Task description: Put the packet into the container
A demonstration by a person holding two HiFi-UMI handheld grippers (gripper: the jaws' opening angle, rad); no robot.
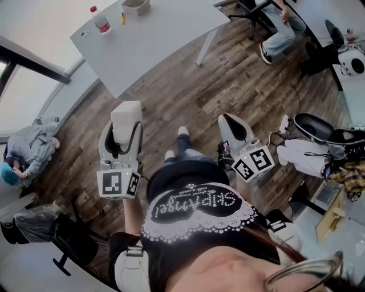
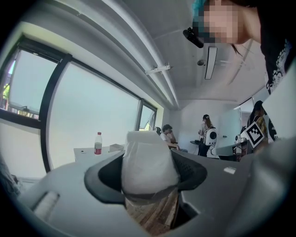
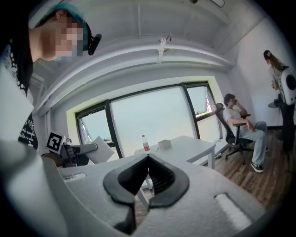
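The packet (image 1: 126, 116) stands clamped between the wide-set jaws of your left gripper (image 1: 122, 137), over the wooden floor (image 1: 228, 85) and well apart from the container (image 1: 136, 5) at the far end of the white table (image 1: 159, 40). Your right gripper (image 3: 148, 159) has its jaws closed together on nothing. Assessment: the carry is in hand; the next move calls for reaching the table, bringing the packet above the container's open top, and only then parting the jaws.
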